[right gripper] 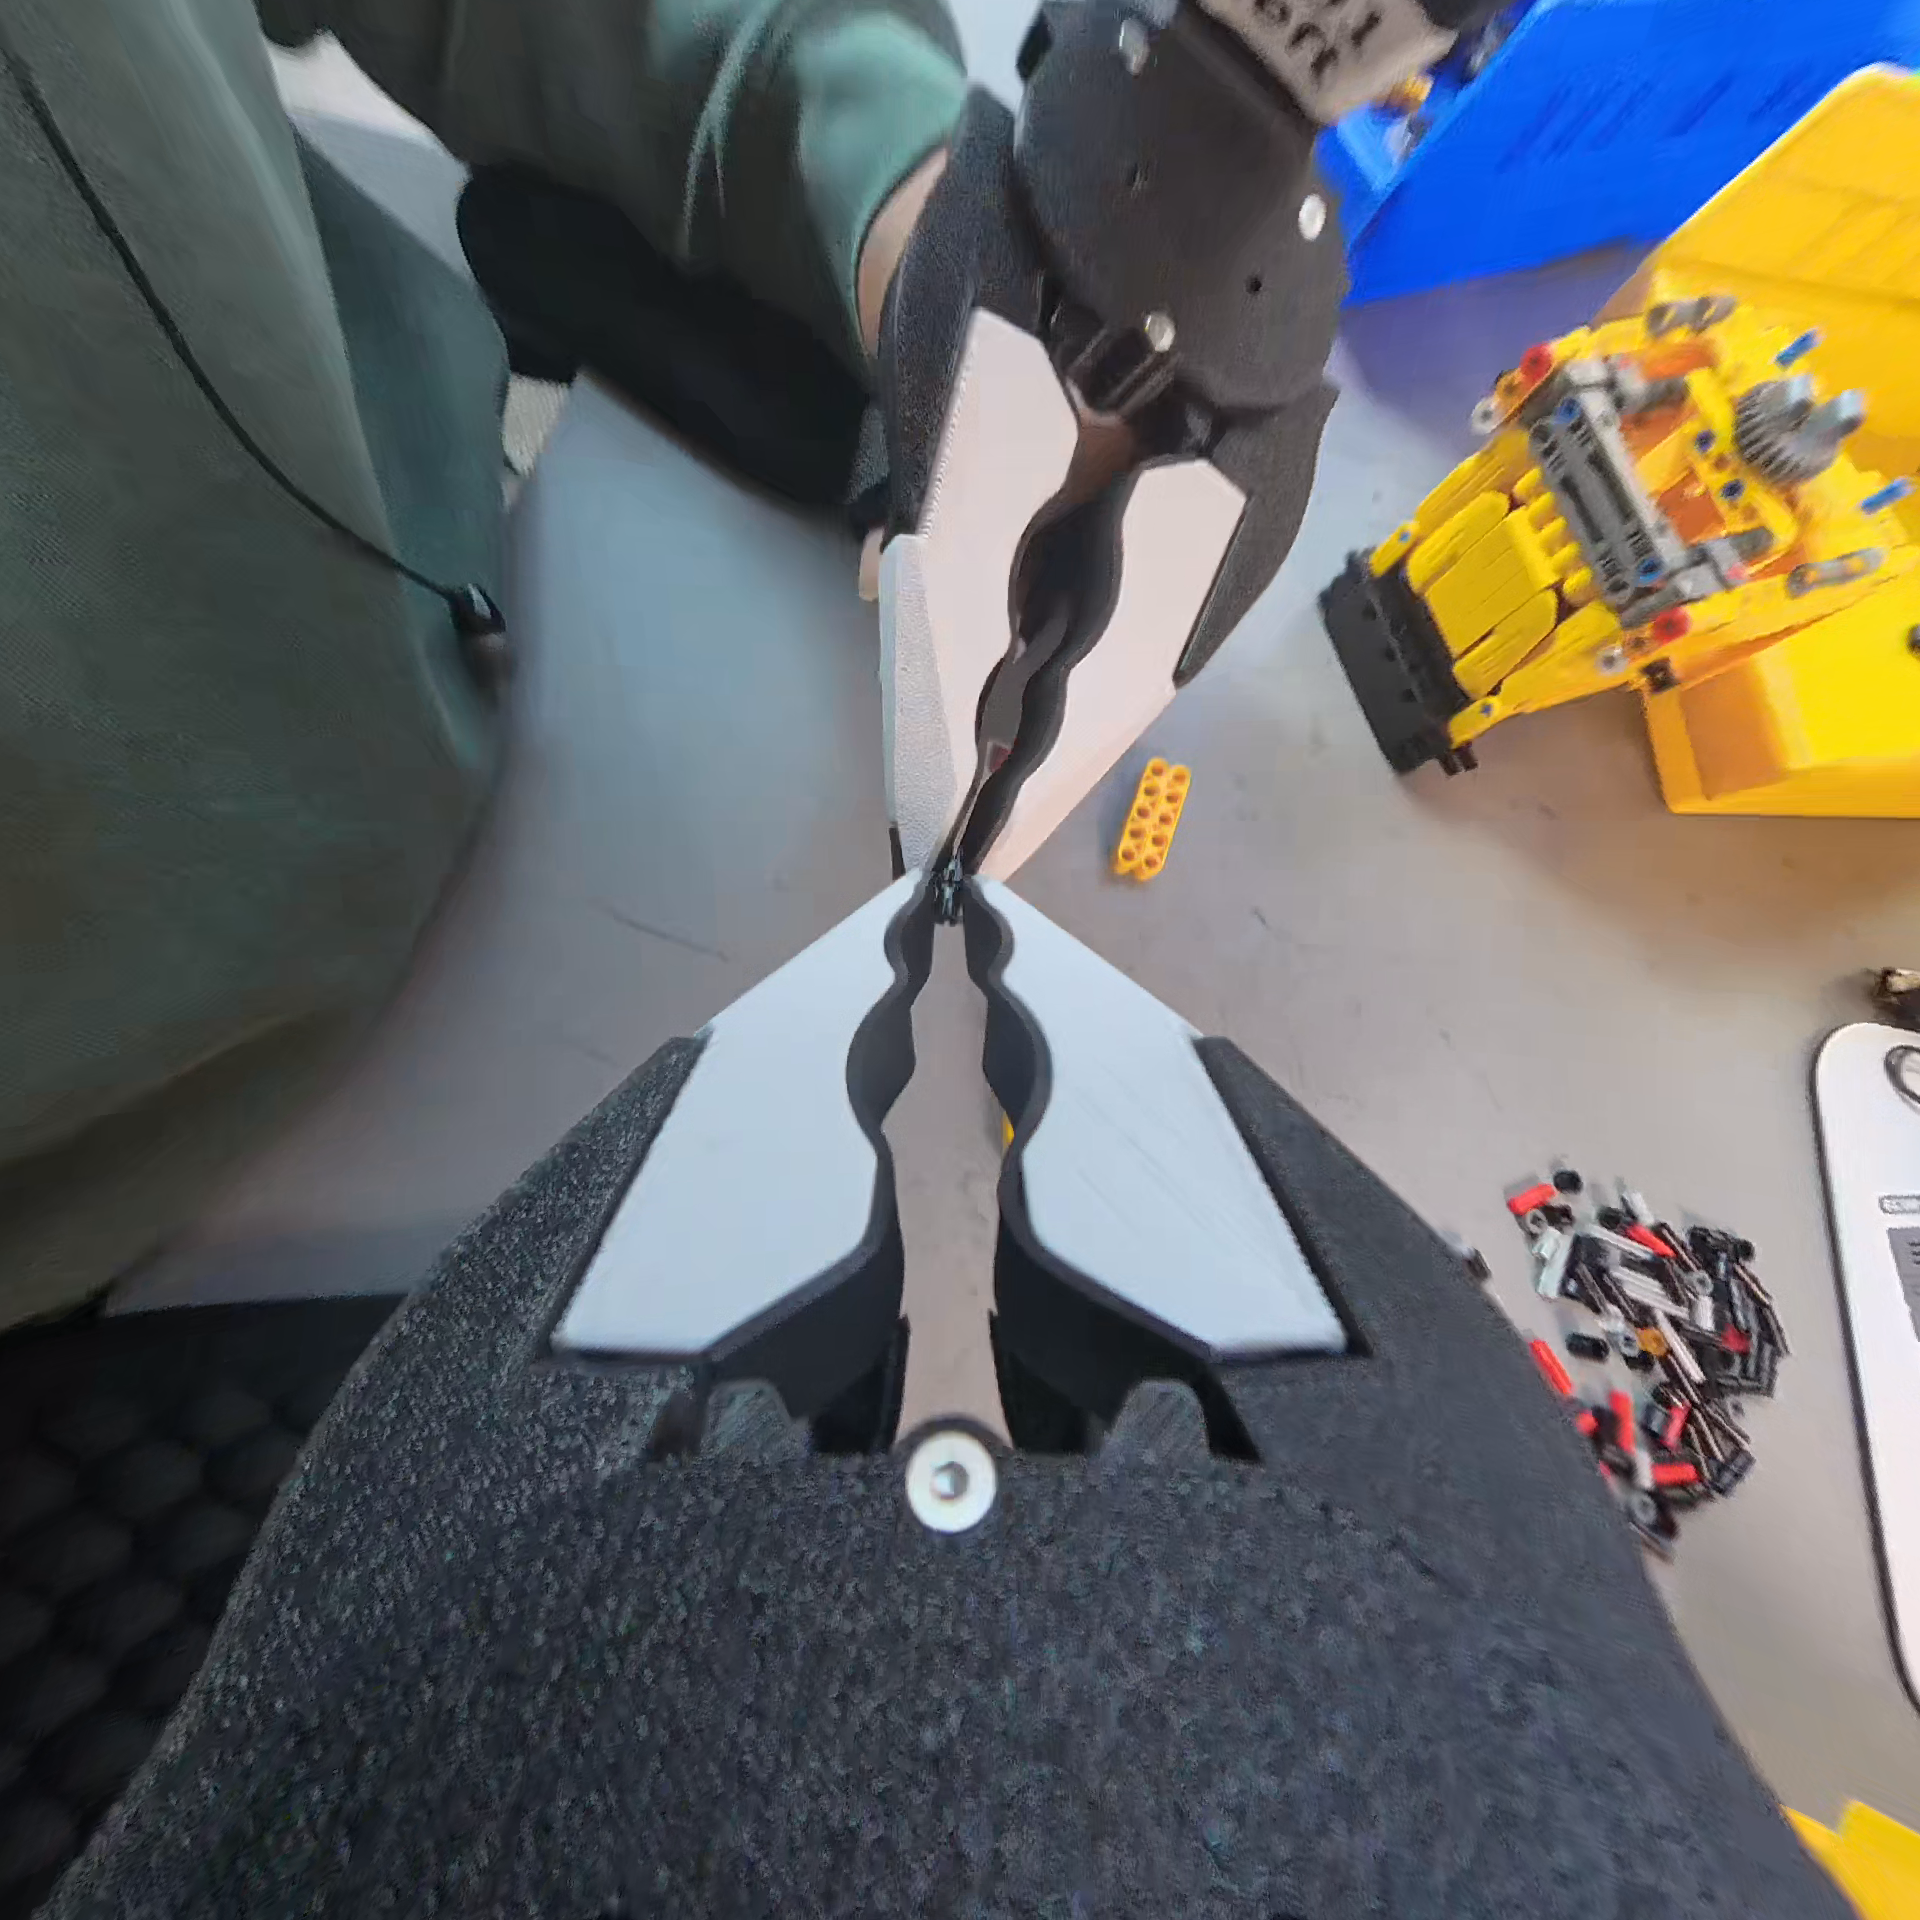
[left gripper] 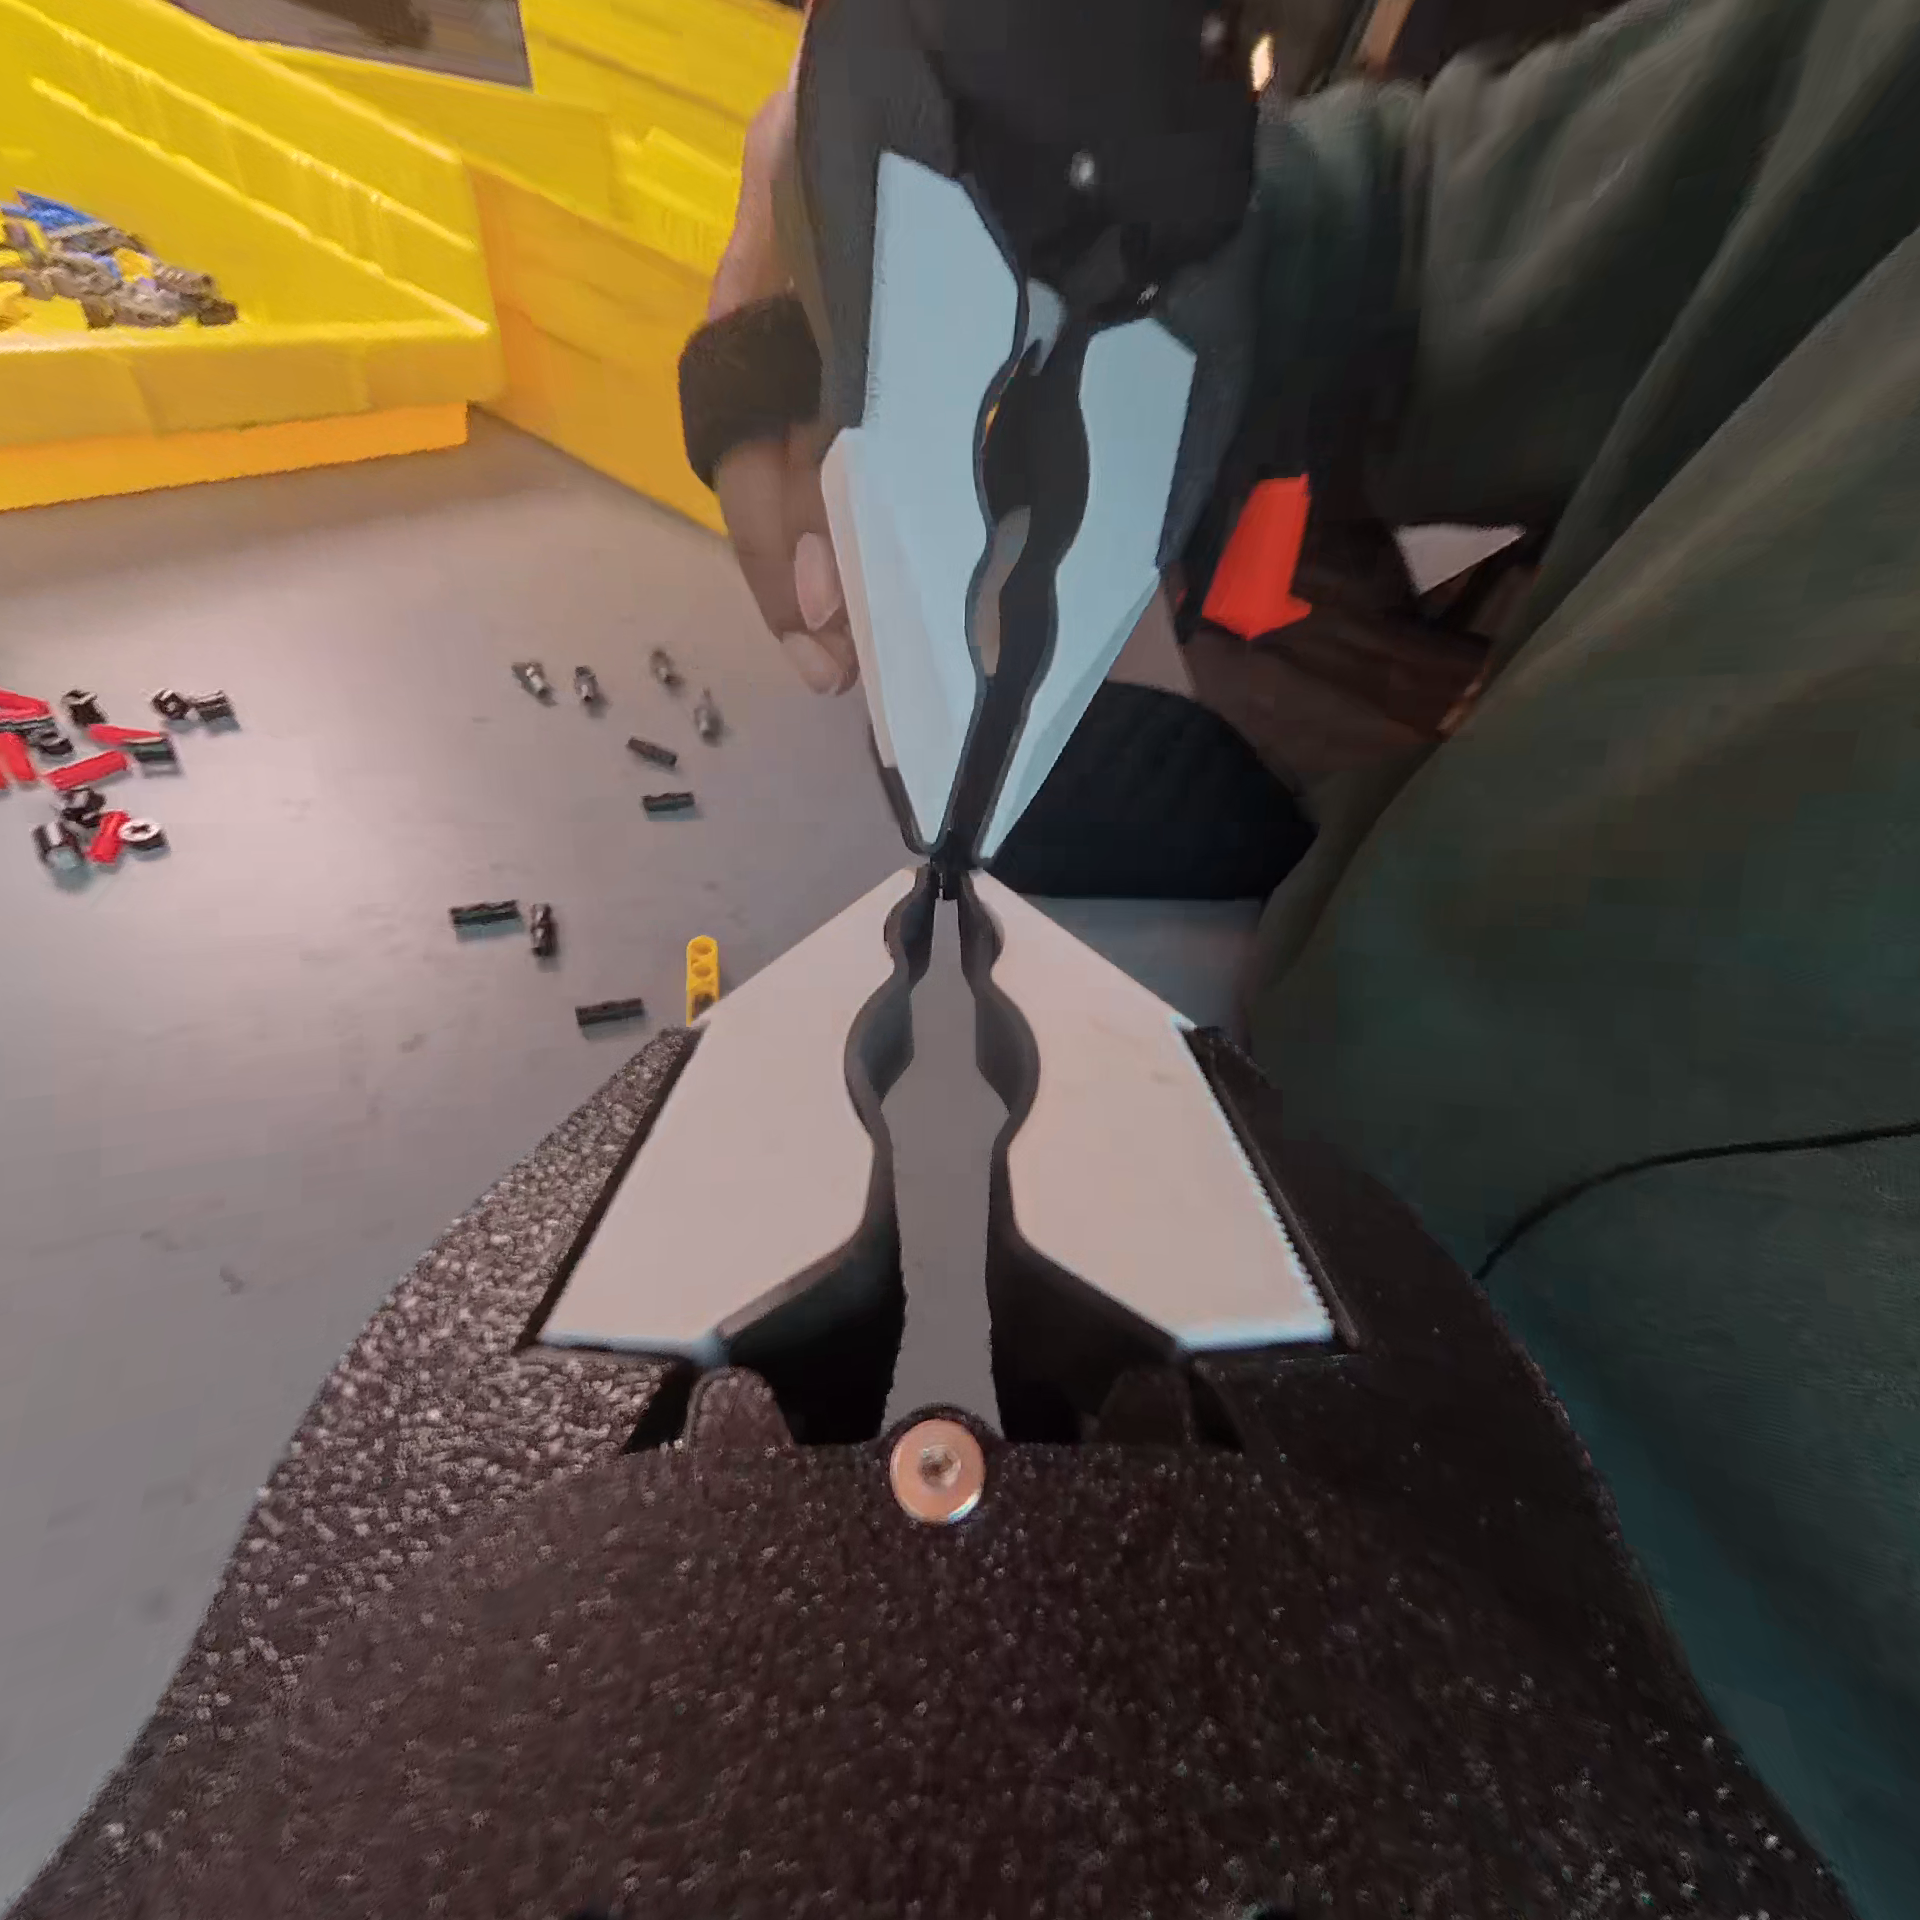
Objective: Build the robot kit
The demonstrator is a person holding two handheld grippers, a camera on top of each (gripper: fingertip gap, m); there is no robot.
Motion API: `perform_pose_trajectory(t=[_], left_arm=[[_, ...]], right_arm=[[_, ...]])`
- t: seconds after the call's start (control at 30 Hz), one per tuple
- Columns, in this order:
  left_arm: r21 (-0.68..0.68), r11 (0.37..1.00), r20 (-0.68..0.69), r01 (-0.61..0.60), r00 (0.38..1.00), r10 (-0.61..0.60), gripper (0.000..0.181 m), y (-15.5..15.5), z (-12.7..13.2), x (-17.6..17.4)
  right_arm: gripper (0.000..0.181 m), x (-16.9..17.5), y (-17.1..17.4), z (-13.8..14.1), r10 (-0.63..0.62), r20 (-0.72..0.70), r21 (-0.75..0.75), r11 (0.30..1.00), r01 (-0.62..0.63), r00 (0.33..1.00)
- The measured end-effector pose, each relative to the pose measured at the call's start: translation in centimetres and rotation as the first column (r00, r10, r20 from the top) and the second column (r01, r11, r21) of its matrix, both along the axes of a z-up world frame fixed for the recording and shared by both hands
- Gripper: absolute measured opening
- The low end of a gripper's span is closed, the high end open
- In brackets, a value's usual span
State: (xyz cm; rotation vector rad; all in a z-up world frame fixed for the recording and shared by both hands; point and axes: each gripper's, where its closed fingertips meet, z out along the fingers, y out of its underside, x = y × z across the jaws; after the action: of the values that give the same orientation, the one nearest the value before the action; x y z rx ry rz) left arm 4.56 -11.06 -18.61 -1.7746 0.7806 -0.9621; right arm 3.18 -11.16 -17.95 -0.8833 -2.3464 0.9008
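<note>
My left gripper [left gripper: 943, 891] and my right gripper [right gripper: 948, 896] meet tip to tip above the grey table [left gripper: 260, 1091]. A small black pin [left gripper: 945, 879] sits pinched at the meeting point, and it also shows in the right wrist view [right gripper: 948, 891]. Both grippers are closed down to a narrow gap on it. In the left wrist view the right gripper [left gripper: 951, 854] comes down from above, held by a hand. In the right wrist view the left gripper [right gripper: 951, 868] comes in from the top. How much of the pin each one grips is hidden.
Yellow bins [left gripper: 343, 312] stand at the back left, with loose black pins [left gripper: 649, 750], red and black pieces [left gripper: 88, 769] and a small yellow beam [left gripper: 702, 971] on the table. The right wrist view shows a yellow brick model [right gripper: 1621, 540], a yellow holed beam [right gripper: 1151, 821], a pile of pins [right gripper: 1652, 1340] and a blue bin [right gripper: 1558, 135]. Both grippers' tips are close together, under 4 cm apart. Both grippers' tips are roughly 20 cm from the yellow brick model [right gripper: 1621, 540].
</note>
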Motion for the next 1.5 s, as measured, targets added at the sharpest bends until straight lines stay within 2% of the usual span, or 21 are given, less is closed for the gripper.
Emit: perform_pose_trajectory(t=[0.1,0.3,0.43,0.73,0.87,0.97,1.1,1.3,1.4,1.5], left_arm=[[0.015,0.998,0.180,0.065,0.981,-0.067,0.003,-0.9,2.5,0.0],[0.065,0.986,0.383,0.153,0.909,-0.166,0.004,-2.0,5.5,0.4],[0.087,0.984,0.412,0.158,0.893,-0.180,0.004,-2.2,6.1,0.5],[0.112,0.984,0.391,0.142,0.904,-0.175,0.003,-2.3,6.1,0.4],[0.151,0.983,0.346,0.102,0.926,-0.149,0.003,-2.1,5.9,0.3],[0.229,0.973,0.275,0.022,0.958,-0.086,0.003,-1.6,5.8,0.1],[0.342,0.937,0.155,-0.067,0.988,0.014,0.003,-1.0,5.5,-0.2],[0.442,0.890,0.029,-0.116,0.993,0.115,0.003,-0.5,5.0,-0.3],[0.385,0.916,-0.122,-0.115,0.977,0.174,0.007,0.9,2.4,-1.1],[0.198,0.972,-0.307,-0.128,0.934,0.185,0.023,2.1,-2.1,-2.7]], right_arm=[[0.004,-0.1,-0.9,2.6,-0.017,-0.132,-0.133,0.991,-0.001,0.991],[0.005,0.1,-2.1,5.7,-0.035,-0.273,-0.237,0.971,-0.032,0.961],[0.005,0.2,-2.1,6.2,-0.042,-0.295,-0.252,0.967,-0.036,0.955],[0.005,0.2,-2.1,6.1,-0.025,-0.256,-0.239,0.970,-0.038,0.966],[0.005,0.2,-2.0,5.8,-0.036,-0.213,-0.242,0.970,-0.017,0.976],[0.005,0.0,-1.5,5.6,-0.067,-0.188,-0.243,0.970,0.020,0.980],[0.005,-0.2,-1.1,5.4,-0.099,-0.173,-0.233,0.971,0.057,0.980],[0.004,-0.3,-0.9,5.1,-0.114,-0.141,-0.235,0.969,0.078,0.983],[0.004,-0.8,0.6,2.9,-0.178,-0.018,-0.161,0.972,0.173,0.984],[0.003,-0.9,3.2,0.3,-0.222,0.134,-0.047,0.972,0.230,0.966]])
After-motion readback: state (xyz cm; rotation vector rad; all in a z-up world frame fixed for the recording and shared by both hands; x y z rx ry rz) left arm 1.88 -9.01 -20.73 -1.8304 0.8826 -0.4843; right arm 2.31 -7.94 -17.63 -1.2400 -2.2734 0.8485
